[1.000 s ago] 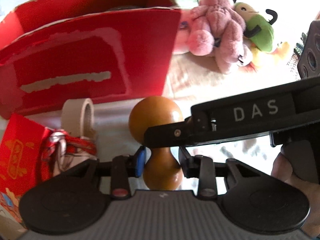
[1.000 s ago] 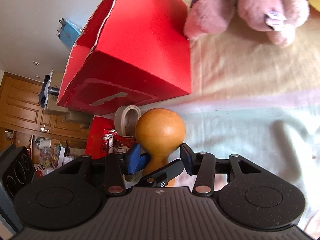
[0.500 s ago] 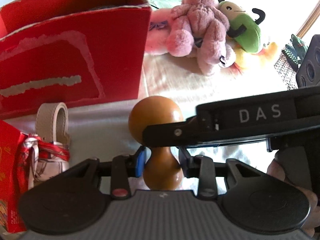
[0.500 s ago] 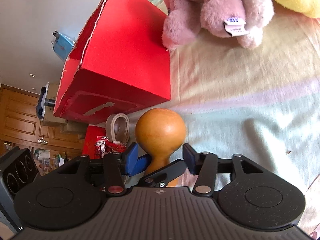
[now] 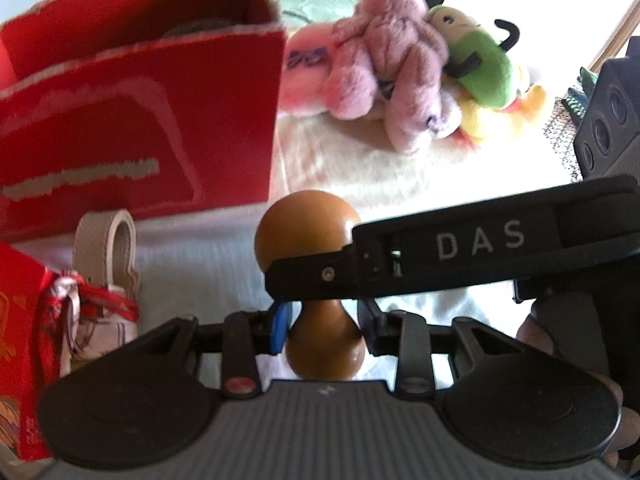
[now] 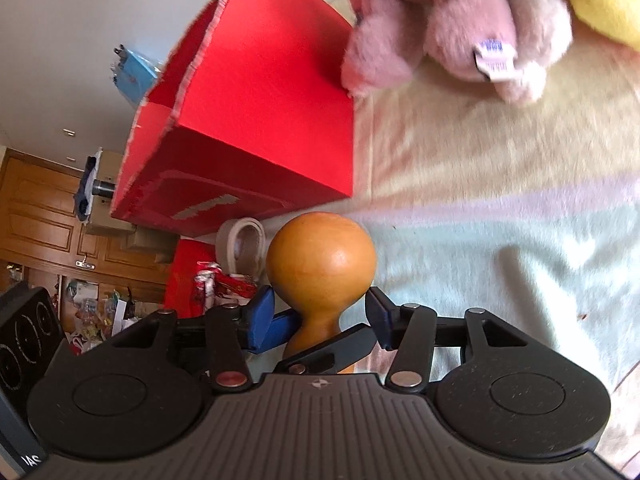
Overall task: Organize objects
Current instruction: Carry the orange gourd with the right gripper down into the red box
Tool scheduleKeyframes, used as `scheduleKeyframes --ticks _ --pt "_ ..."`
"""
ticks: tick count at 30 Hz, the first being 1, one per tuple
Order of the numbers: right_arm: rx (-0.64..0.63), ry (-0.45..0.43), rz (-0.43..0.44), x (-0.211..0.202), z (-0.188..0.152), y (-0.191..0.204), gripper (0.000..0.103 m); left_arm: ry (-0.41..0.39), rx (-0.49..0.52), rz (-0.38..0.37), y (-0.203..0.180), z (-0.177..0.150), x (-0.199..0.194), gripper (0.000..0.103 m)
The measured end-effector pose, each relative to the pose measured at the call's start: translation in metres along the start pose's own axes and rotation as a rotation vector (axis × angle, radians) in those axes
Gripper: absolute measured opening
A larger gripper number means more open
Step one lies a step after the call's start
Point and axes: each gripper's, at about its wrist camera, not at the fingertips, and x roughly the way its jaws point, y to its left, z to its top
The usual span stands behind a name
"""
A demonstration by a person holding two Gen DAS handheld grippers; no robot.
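An orange-brown wooden gourd (image 5: 308,228) stands upright on the bed cover. My left gripper (image 5: 324,320) is shut on its narrow neck. My right gripper (image 6: 320,312) straddles the same gourd (image 6: 320,256) just under the big bulb, slightly open, with bedding showing beside the neck. One of its fingers (image 5: 440,256), marked DAS, crosses in front of the gourd's waist in the left wrist view. A left finger (image 6: 332,354) crosses low in the right wrist view. The open red cardboard box (image 5: 140,112) stands behind and to the left.
A pink plush (image 5: 392,72) and a green and yellow plush (image 5: 476,60) lie beyond the gourd, right of the box (image 6: 260,100). A white tape roll (image 5: 106,244), a ribbon-tied bundle (image 5: 92,308) and a red packet (image 5: 20,340) sit at the left. A hand (image 5: 536,332) holds the right gripper.
Both grippers and the gourd have moved together toward the plush toys, so the box slid left in view. The right gripper's fingers have spread slightly. The left grip is unchanged.
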Motion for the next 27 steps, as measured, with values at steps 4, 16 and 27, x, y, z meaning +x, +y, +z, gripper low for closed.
scheduleKeyframes --ticks 4,16,27 --pt "-0.033 -0.056 0.016 -0.021 0.0 0.007 0.053 -0.037 0.025 -0.038 -0.006 0.007 -0.018 0.036" --pt "-0.172 -0.304 0.072 -0.083 0.014 0.049 0.052 -0.241 0.163 -0.095 -0.032 0.049 -0.082 0.036" --pt "-0.252 -0.396 0.087 -0.049 0.077 0.128 0.052 -0.353 0.226 -0.083 0.036 0.117 -0.124 0.036"
